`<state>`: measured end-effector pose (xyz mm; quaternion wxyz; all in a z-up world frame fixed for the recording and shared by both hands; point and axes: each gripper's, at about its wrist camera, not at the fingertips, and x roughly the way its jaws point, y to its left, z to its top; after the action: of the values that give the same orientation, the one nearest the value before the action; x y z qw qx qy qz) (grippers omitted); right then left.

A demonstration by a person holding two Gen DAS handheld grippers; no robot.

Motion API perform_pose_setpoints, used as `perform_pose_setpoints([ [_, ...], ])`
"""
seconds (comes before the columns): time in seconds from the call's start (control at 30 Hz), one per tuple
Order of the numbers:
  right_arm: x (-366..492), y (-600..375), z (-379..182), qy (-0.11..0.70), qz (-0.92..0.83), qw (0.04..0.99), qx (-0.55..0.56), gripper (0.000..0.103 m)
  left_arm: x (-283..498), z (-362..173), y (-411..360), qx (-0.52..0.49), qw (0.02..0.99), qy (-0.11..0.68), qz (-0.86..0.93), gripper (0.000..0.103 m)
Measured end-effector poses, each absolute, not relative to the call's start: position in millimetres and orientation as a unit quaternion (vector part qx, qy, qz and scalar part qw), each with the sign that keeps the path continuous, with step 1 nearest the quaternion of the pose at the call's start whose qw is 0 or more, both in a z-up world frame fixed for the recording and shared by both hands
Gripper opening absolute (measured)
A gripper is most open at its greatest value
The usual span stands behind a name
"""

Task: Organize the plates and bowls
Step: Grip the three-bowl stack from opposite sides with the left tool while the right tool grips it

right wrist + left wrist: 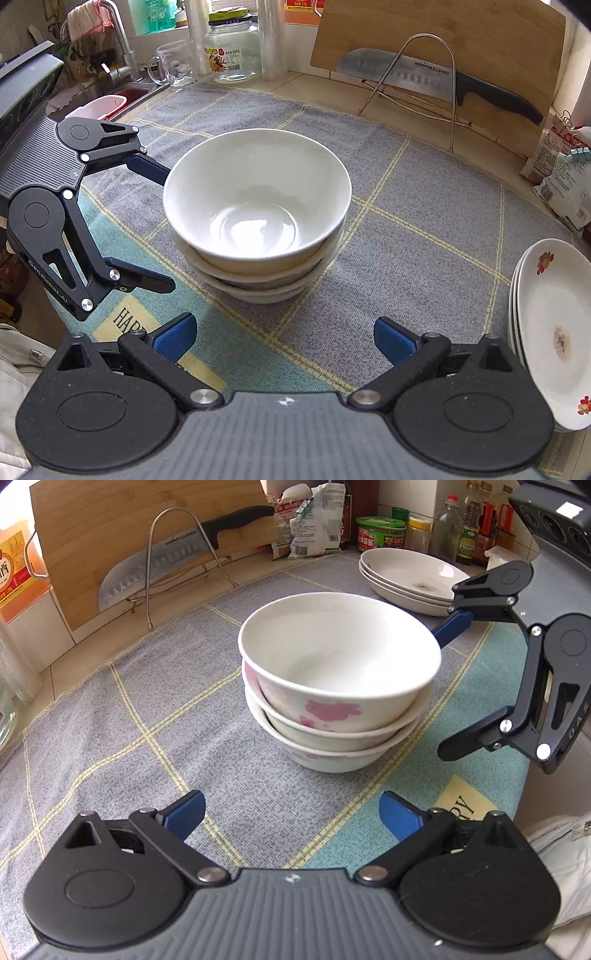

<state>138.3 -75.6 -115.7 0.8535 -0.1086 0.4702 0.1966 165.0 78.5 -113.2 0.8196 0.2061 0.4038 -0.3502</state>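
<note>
Stacked bowls (332,686), frame centre, top bowl tilted: may slide if nudged. Left gripper (291,818) and right gripper (282,341): both spread apart, empty.

Home kitchen, lived-in. I'm over a tiled worktop (295,86) covered by a checked cloth (424,229). Wooden cutting board (110,535) leans on the wall, big knife (424,79) in a wire rack (432,85) in front of it. Sink (122,92) with tap (120,40) off to one side, glass jar (232,48) and mug (177,66) next to it. Sauce bottles (476,524) and food packets (314,520) line the wall. Stacked bowls (255,218) and plates (550,332) sit on the cloth.
</note>
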Motion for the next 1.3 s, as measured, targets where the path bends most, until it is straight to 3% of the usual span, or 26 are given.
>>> perform_pose_setpoints([
  [0.23, 151, -83, -147, 0.47, 0.253, 0.831, -0.158, 0.103, 162, -121, 55, 0.194, 0.823, 0.429, -0.319, 0.1],
  [0.47, 141, -96, -155, 0.414, 0.318, 0.833, -0.183, 0.103, 165, -130, 47, 0.173, 0.825, 0.447, -0.298, 0.103],
  [0.7, 133, -111, -160, 0.374, 0.35, 0.839, -0.182, 0.103, 163, -131, 51, 0.178, 0.828, 0.424, -0.32, 0.103],
  [1.3, 167, -81, -146, 0.393, 0.338, 0.828, -0.216, 0.103, 183, -135, 67, 0.213, 0.799, 0.352, -0.439, 0.102],
])
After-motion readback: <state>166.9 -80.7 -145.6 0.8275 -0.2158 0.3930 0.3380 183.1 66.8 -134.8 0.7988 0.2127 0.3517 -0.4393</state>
